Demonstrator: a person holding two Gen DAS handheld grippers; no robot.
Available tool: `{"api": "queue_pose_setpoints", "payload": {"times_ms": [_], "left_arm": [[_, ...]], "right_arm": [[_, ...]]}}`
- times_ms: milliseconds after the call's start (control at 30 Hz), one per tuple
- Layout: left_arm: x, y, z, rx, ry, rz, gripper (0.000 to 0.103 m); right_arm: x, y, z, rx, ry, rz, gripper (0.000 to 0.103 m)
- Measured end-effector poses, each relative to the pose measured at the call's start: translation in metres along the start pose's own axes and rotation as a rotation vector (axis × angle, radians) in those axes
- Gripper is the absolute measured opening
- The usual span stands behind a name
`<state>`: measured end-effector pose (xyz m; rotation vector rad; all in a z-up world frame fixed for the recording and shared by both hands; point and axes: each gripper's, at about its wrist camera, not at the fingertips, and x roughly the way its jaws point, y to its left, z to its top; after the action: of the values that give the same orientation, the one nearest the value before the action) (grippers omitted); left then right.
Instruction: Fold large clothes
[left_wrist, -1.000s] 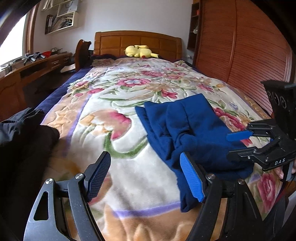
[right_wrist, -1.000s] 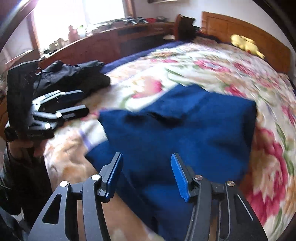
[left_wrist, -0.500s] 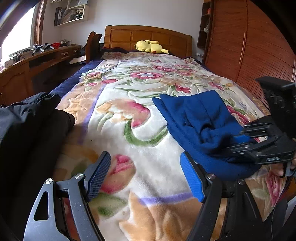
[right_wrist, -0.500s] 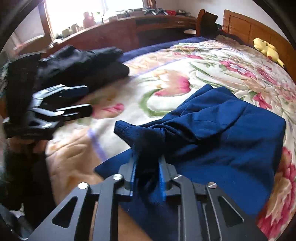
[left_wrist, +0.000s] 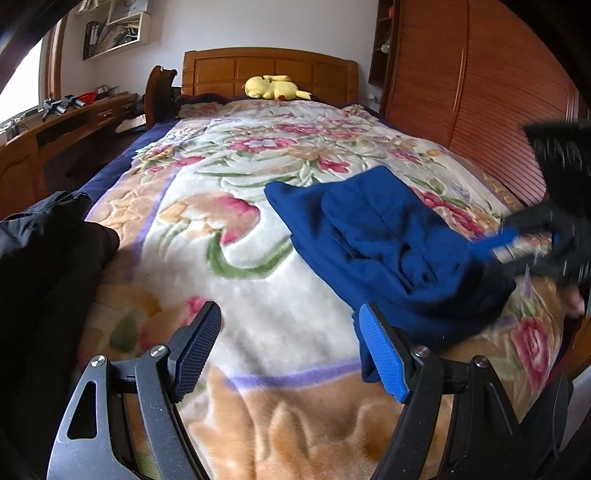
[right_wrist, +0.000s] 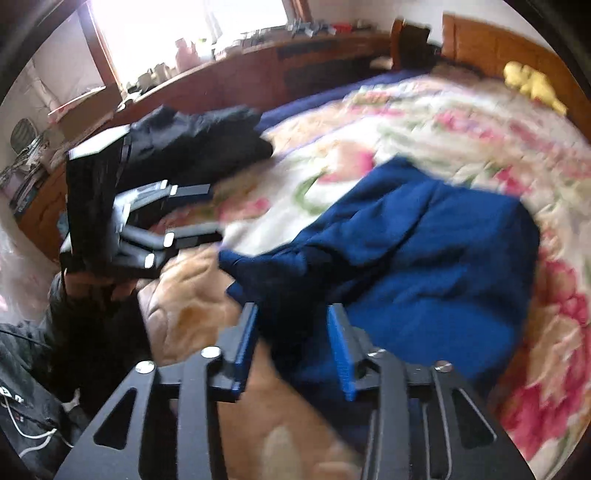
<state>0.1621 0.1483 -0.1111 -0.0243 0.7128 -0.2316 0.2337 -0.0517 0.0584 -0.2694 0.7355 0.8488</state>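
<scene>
A dark blue garment (left_wrist: 388, 240) lies bunched and partly folded on the right half of the flowered bed blanket (left_wrist: 258, 280). In the right wrist view its near folds (right_wrist: 424, 258) lie under and between the jaws of my right gripper (right_wrist: 292, 314). Those jaws are opening, and the pads stand clear of the cloth. In the left wrist view the right gripper (left_wrist: 498, 240) is blurred at the garment's right edge. My left gripper (left_wrist: 288, 317) hovers open over bare blanket, just left of the garment's near corner, with nothing between its fingers. It also shows in the right wrist view (right_wrist: 199, 214).
A pile of black clothes (left_wrist: 44, 251) lies at the bed's left edge. A yellow plush toy (left_wrist: 275, 88) rests by the wooden headboard. A wooden wardrobe (left_wrist: 480, 92) lines the right side, and a cluttered desk (left_wrist: 55, 125) the left.
Half a second ago the right gripper was shut on a raised fold of the blue garment. Its jaws have now parted and the fold has dropped back. The left gripper stays open.
</scene>
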Motion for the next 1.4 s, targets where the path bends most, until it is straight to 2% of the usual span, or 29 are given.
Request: {"api": "queue_pose_setpoints", "payload": {"times_ms": [100, 200, 333, 433, 533, 633, 700, 800, 967, 1067, 1133, 1200, 1300, 1400], "left_arm": [[0.004, -0.006, -0.001, 0.019, 0.016, -0.006, 0.078], [0.007, -0.012, -0.001, 0.034, 0.027, -0.014, 0.078], [0.012, -0.019, -0.003, 0.047, 0.043, -0.033, 0.078], [0.016, -0.025, -0.007, 0.055, 0.062, -0.045, 0.078], [0.016, -0.026, -0.01, 0.051, 0.075, -0.066, 0.078], [0.018, -0.025, -0.012, 0.024, 0.091, -0.106, 0.078], [0.021, -0.025, -0.012, 0.009, 0.103, -0.136, 0.068], [0.027, -0.028, -0.016, -0.002, 0.137, -0.178, 0.061], [0.028, -0.043, -0.025, 0.033, 0.159, -0.193, 0.057], [0.033, -0.046, -0.025, 0.033, 0.174, -0.191, 0.049], [0.038, -0.044, -0.025, 0.019, 0.186, -0.222, 0.036], [0.037, -0.043, -0.025, -0.004, 0.188, -0.257, 0.015], [0.025, -0.042, -0.018, -0.009, 0.145, -0.266, 0.01], [0.01, -0.045, -0.011, 0.006, 0.094, -0.248, 0.009]], "right_arm": [[-0.011, -0.026, 0.009, 0.025, -0.046, -0.097, 0.051], [-0.006, -0.062, 0.016, 0.052, -0.054, -0.209, 0.056], [0.025, -0.127, 0.022, 0.148, 0.003, -0.31, 0.056], [0.053, -0.159, 0.03, 0.206, 0.029, -0.349, 0.057], [0.076, -0.182, 0.036, 0.265, 0.04, -0.337, 0.057], [0.098, -0.194, 0.035, 0.294, 0.075, -0.32, 0.063], [0.11, -0.199, 0.034, 0.281, 0.086, -0.342, 0.075], [0.116, -0.212, 0.03, 0.316, 0.066, -0.343, 0.087], [0.124, -0.236, 0.017, 0.44, 0.036, -0.227, 0.089], [0.129, -0.245, 0.011, 0.481, 0.014, -0.177, 0.089], [0.131, -0.247, 0.009, 0.502, -0.003, -0.125, 0.077], [0.129, -0.247, 0.006, 0.509, -0.037, -0.05, 0.045], [0.114, -0.237, 0.006, 0.5, -0.105, -0.042, 0.026], [0.092, -0.221, 0.014, 0.444, -0.172, -0.085, 0.022]]}}
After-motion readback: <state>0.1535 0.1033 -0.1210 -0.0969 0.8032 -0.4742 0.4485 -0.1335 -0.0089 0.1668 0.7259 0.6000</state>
